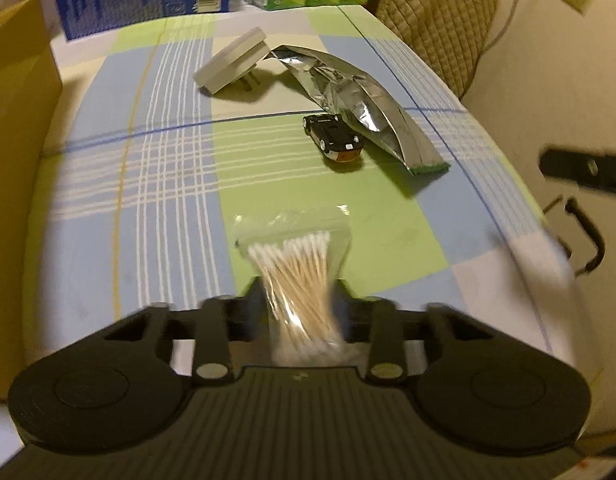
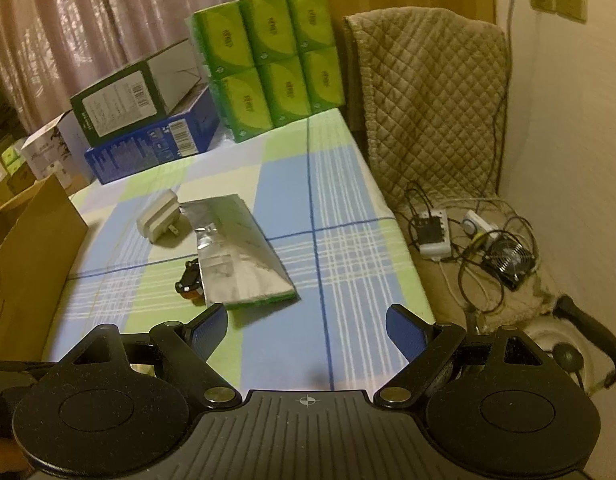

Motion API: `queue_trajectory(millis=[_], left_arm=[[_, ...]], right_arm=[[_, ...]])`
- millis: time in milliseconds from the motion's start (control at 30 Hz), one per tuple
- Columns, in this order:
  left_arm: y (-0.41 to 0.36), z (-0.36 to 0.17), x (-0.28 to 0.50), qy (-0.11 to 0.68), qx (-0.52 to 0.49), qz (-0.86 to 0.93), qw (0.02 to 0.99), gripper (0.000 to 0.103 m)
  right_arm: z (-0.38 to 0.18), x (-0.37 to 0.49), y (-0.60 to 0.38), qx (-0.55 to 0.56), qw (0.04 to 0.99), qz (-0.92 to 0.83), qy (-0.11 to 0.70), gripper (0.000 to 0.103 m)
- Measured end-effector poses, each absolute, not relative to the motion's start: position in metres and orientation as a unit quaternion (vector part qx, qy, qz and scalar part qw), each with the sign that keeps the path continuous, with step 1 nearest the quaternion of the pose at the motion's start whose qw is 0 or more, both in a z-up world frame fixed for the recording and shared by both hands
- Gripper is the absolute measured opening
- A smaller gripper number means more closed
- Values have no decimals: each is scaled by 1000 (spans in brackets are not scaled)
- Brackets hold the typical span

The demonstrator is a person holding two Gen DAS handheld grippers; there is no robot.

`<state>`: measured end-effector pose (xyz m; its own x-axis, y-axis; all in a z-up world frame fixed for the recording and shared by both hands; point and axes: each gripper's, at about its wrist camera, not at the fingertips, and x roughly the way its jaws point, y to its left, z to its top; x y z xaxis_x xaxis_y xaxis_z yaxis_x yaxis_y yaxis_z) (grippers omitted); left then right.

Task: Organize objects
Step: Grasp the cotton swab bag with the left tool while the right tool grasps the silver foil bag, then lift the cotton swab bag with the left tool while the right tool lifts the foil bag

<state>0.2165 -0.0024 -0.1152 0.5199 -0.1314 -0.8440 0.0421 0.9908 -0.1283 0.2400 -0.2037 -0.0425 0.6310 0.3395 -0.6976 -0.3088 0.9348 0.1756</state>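
Note:
My left gripper (image 1: 301,300) is shut on a clear bag of cotton swabs (image 1: 295,268), held just above the checked tablecloth (image 1: 155,168). Farther out lie a small black toy car (image 1: 335,137), a crumpled silver foil pouch (image 1: 356,100) and a white plug adapter (image 1: 231,62). In the right wrist view my right gripper (image 2: 308,330) stands open over the near table edge, nothing between its blue pads (image 2: 406,330). The foil pouch (image 2: 239,252), the toy car (image 2: 189,278) half hidden behind it, and the plug adapter (image 2: 157,216) lie ahead of it.
A brown cardboard box (image 1: 19,120) stands at the left edge of the table. Blue and green cartons (image 2: 147,120) and a green tissue multipack (image 2: 267,60) line the far end. A quilted chair (image 2: 428,92) with cables and a small fan (image 2: 508,262) sits to the right.

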Motion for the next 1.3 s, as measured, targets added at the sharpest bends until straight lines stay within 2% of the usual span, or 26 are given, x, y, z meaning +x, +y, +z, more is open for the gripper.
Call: queue_trajectory(millis=[100, 467, 733, 800, 833, 967, 1300], left_arm=[[6, -113, 217, 487, -54, -53, 870, 20], [29, -97, 222, 464, -76, -42, 881, 19], [38, -98, 225, 463, -91, -45, 880, 19], [38, -99, 226, 465, -93, -46, 879, 19], [38, -99, 226, 465, -93, -48, 879, 19], [37, -101, 224, 467, -96, -50, 878, 19], [30, -96, 199, 471, -93, -65, 875, 19]], right_arm=[[-42, 251, -192, 2, 903, 201, 379, 84], [-66, 311, -124, -85, 869, 282, 397, 83], [-99, 348, -100, -116, 840, 292, 443, 65], [-105, 354, -101, -92, 836, 293, 455, 57], [-106, 354, -101, -92, 838, 290, 454, 57], [-100, 341, -101, -111, 843, 280, 445, 41], [-78, 271, -153, -50, 816, 249, 520, 38]])
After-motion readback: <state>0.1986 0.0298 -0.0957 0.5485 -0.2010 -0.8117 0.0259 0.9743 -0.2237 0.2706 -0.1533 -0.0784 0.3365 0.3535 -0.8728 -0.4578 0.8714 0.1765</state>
